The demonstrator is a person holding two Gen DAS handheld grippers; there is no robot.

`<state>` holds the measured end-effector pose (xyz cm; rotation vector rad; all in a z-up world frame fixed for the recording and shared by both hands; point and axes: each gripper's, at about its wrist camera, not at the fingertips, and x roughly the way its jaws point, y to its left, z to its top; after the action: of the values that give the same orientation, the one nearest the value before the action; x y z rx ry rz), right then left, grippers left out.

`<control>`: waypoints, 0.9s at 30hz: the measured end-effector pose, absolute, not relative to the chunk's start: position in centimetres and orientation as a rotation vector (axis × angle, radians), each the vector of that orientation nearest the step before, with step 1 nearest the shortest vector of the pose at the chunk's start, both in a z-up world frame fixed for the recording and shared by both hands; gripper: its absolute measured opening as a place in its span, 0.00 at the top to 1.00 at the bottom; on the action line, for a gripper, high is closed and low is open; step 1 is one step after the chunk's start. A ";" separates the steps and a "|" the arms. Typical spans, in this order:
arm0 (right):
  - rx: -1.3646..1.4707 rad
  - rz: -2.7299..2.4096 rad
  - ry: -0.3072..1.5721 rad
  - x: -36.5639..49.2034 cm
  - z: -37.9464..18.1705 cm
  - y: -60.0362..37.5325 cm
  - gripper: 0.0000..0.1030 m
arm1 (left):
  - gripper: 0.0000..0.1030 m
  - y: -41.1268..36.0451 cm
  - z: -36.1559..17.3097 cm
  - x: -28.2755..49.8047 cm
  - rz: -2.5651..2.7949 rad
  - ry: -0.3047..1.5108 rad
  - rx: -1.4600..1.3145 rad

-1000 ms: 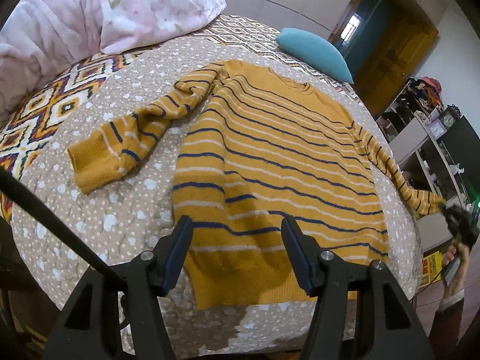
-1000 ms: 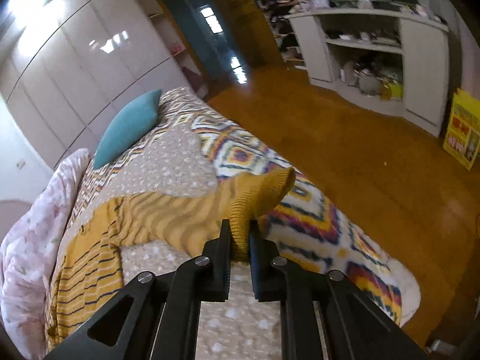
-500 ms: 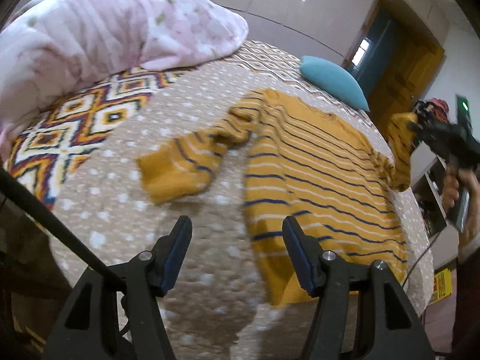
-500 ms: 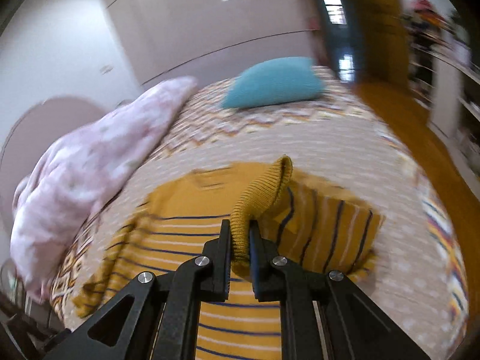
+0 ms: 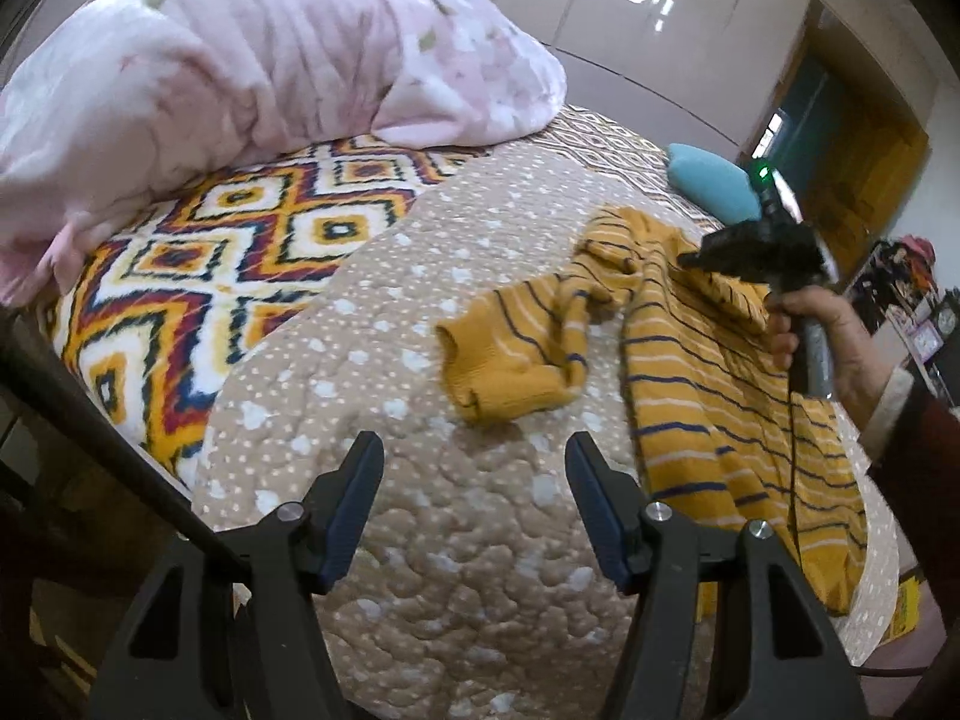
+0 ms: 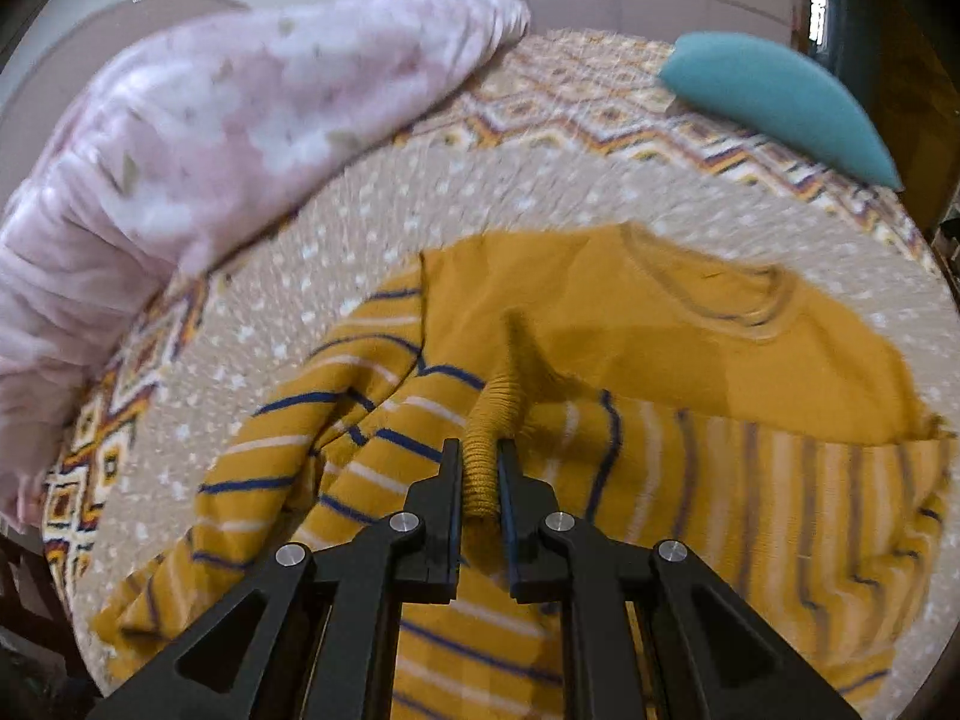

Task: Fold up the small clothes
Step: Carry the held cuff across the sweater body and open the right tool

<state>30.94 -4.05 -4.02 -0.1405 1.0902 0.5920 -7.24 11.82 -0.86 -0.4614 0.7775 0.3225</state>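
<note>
A mustard sweater (image 5: 720,384) with navy and white stripes lies on the bed's dotted quilt (image 5: 480,570). Its near sleeve (image 5: 510,354) lies crumpled to the left of the body, a short way ahead of my left gripper (image 5: 474,480), which hovers open over bare quilt with nothing between its fingers. In the right wrist view my right gripper (image 6: 480,468) is shut on the ribbed cuff (image 6: 489,420) of the other sleeve and holds it over the sweater's chest (image 6: 630,324), with the sleeve folded across the body. In the left wrist view the right gripper (image 5: 690,261) shows from the side, held in a hand.
A pink floral duvet (image 5: 228,78) is heaped at the far left of the bed. A teal pillow (image 6: 774,102) lies at the far edge. A patterned blanket (image 5: 198,270) shows under the quilt. A shelf unit (image 5: 912,300) stands at the right.
My right gripper has carried the cuff from the bed's right edge across over the sweater's chest, folding that sleeve inward. My left gripper has shifted left, off the hem, to face the crumpled sleeve.
</note>
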 end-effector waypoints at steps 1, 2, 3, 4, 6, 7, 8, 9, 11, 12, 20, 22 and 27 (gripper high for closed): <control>-0.154 0.600 1.106 31.1 -4.6 -3.4 0.85 | 0.40 12.2 -1.0 -7.4 0.331 0.775 -0.475; -0.160 0.616 1.120 31.2 -5.0 -2.7 0.83 | 0.40 12.4 -1.0 -7.6 0.336 0.773 -0.484; -0.155 0.642 1.123 31.1 -4.8 -2.2 0.83 | 0.40 12.7 -1.0 -7.8 0.344 0.768 -0.495; -0.145 0.668 1.115 31.0 -4.3 -1.8 0.83 | 0.40 13.0 -1.0 -8.1 0.352 0.764 -0.503; -0.139 0.705 1.091 30.3 -2.7 -1.5 0.83 | 0.40 13.8 -1.0 -8.7 0.377 0.750 -0.523; -0.143 0.730 1.076 29.5 -1.7 -1.2 0.82 | 0.40 14.1 -0.9 -9.0 0.389 0.744 -0.533; -0.157 0.740 1.049 28.1 -0.6 -0.7 0.78 | 0.40 14.5 -1.0 -9.3 0.403 0.737 -0.548; -0.180 0.770 1.036 26.9 0.2 -0.1 0.75 | 0.40 15.1 -1.0 -9.8 0.418 0.731 -0.567; -0.254 0.888 1.012 22.9 1.4 1.3 0.56 | 0.40 16.0 -1.1 -10.7 0.444 0.718 -0.602; -0.289 0.954 1.012 20.8 1.7 2.0 0.51 | 0.40 16.4 -1.2 -11.1 0.456 0.713 -0.614; -0.633 1.235 0.933 7.2 -0.4 6.7 0.44 | 0.40 18.8 -1.2 -14.3 0.548 0.675 -0.656; -0.747 1.247 0.864 4.7 -1.5 7.1 0.42 | 0.40 19.4 -1.3 -14.8 0.563 0.668 -0.672; -0.891 1.184 0.778 3.0 -4.4 8.2 0.45 | 0.40 20.4 -2.0 -15.9 0.587 0.662 -0.715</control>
<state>3.03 8.20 -4.45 -0.8913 0.7780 1.1841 -15.88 20.40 -1.99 -0.7148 0.6616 0.5865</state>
